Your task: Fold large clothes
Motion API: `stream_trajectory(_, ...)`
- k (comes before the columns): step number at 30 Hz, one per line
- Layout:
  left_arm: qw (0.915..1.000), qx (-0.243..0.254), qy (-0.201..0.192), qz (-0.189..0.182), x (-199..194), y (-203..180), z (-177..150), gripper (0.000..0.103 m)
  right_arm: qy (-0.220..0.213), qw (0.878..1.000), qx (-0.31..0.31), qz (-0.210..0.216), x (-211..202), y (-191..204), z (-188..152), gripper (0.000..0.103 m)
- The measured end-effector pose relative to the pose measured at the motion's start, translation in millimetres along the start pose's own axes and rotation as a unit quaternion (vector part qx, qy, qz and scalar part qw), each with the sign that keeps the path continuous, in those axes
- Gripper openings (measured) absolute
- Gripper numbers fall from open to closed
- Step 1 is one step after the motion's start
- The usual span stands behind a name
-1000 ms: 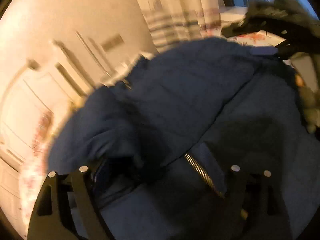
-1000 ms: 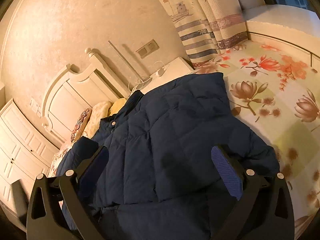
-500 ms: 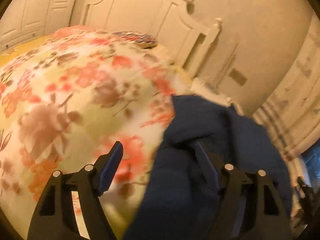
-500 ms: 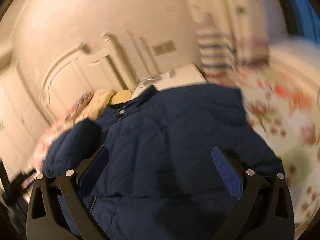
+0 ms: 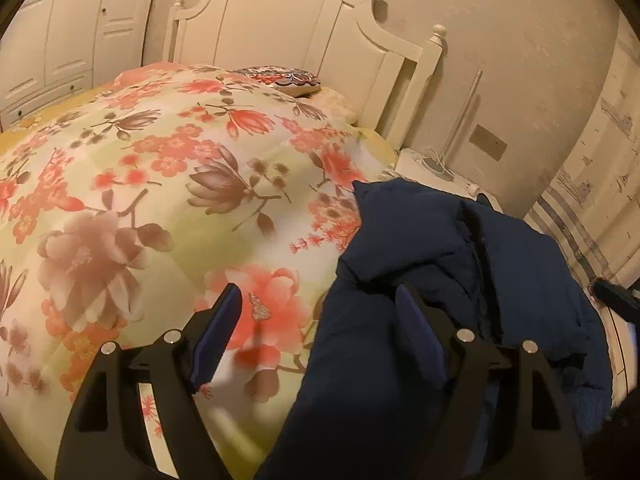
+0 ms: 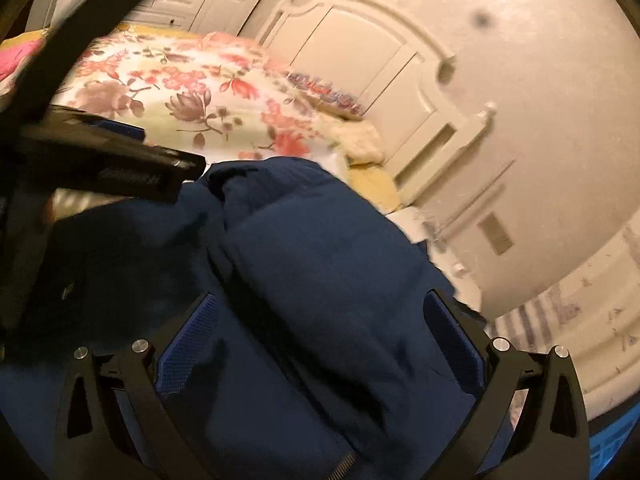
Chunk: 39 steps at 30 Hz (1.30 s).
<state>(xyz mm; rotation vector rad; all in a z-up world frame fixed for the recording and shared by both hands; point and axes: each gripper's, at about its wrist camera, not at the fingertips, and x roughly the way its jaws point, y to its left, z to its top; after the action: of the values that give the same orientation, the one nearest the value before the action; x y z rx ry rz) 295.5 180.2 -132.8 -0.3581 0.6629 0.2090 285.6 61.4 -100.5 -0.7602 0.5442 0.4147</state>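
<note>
Left tool (image 5: 316, 320): released, just widened, straddling jacket (image 5: 440, 280) edge on bed (image 5: 160, 168). Right tool (image 6: 320, 332): released above jacket bulk, long axis running ahead.

I count one navy padded jacket (image 5: 460, 320) lying on one bed (image 5: 168, 184), under one floral quilt. One patterned cushion (image 5: 286, 79) sits by one white headboard (image 5: 288, 36). Two grippers: left gripper (image 5: 320, 328), right gripper (image 6: 320, 332). One wall plate (image 5: 488, 143).
</note>
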Motion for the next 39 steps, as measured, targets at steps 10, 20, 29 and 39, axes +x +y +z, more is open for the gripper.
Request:
stream_trajectory(10,1.0,0.004,-0.004,-0.004,-2,0,0,0.083,-0.105,0.913,0.376,0.115,-36,-137,-64,0.03)
stream_trajectory(20,0.9999,0.013,-0.004,-0.003,-3,-4,0,0.086,-0.017,0.709,0.693,0.129,-16,-228,-262,0.079)
stream_trajectory(29,0.9999,0.013,0.003,0.0,0,-4,-1,0.086,-0.021,0.756,0.635,0.155,-5,-209,-229,0.077)
stream_trajectory(39,0.9999,0.013,0.004,0.0,0,-4,-2,0.086,-0.002,0.675,0.71,0.202,-3,-207,-259,0.066)
